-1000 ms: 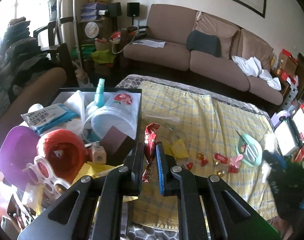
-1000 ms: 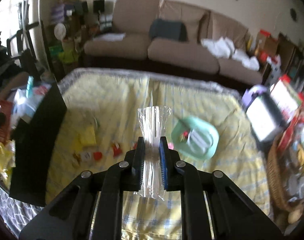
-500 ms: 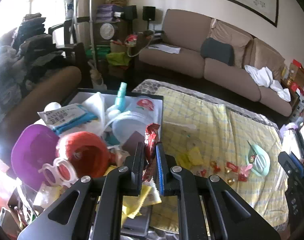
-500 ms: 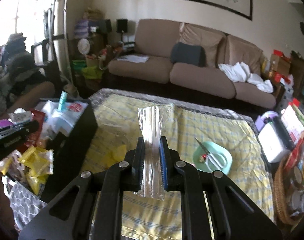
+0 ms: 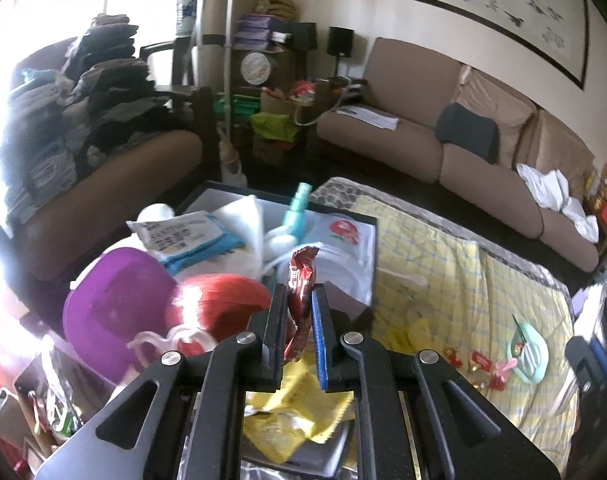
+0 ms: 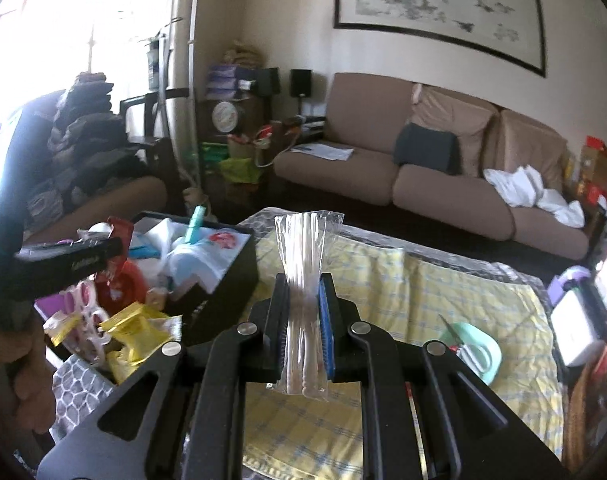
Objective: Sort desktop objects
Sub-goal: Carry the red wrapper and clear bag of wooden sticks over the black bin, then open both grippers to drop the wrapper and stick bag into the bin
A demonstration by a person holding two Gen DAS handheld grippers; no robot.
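Note:
My left gripper [image 5: 298,295] is shut on a red snack wrapper [image 5: 300,296] that stands upright between its pads, held over the cluttered left end of the table. Below it lie a red yarn ball [image 5: 219,300], a purple bowl [image 5: 115,300] and yellow packets [image 5: 299,412]. My right gripper [image 6: 304,286] is shut on a clear bag of white straws [image 6: 305,276], held upright above the yellow checked cloth [image 6: 423,292]. In the right wrist view the left gripper [image 6: 103,256] with its wrapper [image 6: 121,236] shows at the left, over the pile beside the black box [image 6: 231,276].
The black box [image 5: 373,240] holds a teal spray bottle [image 5: 297,210], wipes and white bags. On the cloth lie a mint tray with scissors [image 6: 475,346], small red sweets [image 5: 479,360] and a yellow packet [image 5: 411,330]. A white device [image 6: 575,330] and a basket stand at the right.
Both grippers have lifted and swung left toward the black box and its pile, each keeping its hold. The room behind now shows more in both views.

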